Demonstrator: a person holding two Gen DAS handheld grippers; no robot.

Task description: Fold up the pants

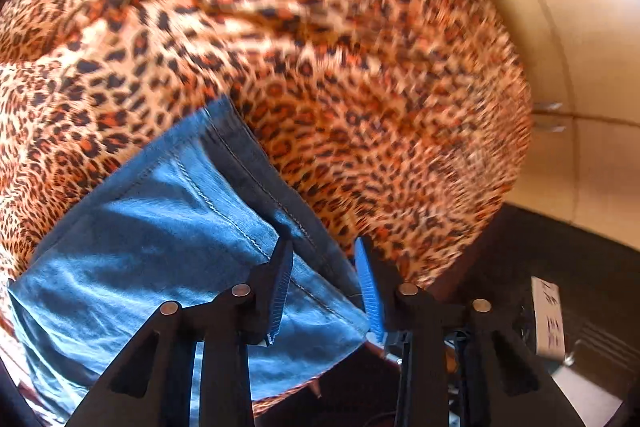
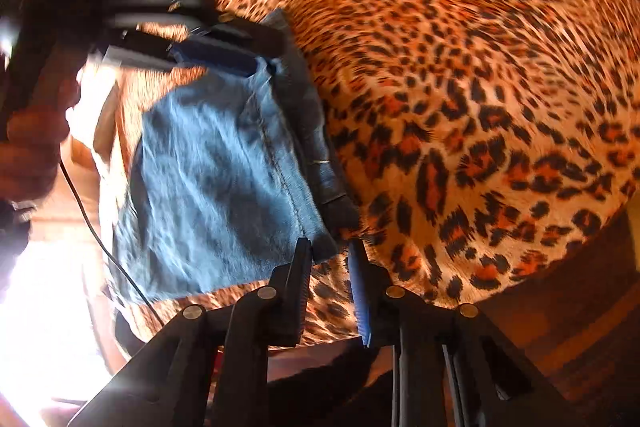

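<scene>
The blue jeans lie folded in a small stack on a leopard-print cloth. In the left wrist view my left gripper straddles the stack's dark seamed edge. Denim fills the gap between its fingers, so it looks shut on that edge. In the right wrist view the jeans run away from my right gripper, whose narrow fingertips are shut on the near denim corner. The left gripper shows blurred at the far corner of the jeans.
The leopard cloth covers the whole surface and drops off at its edges. Pale floor tiles lie beyond it. A hand and a thin black cable are at the left. A white labelled object sits low at the right.
</scene>
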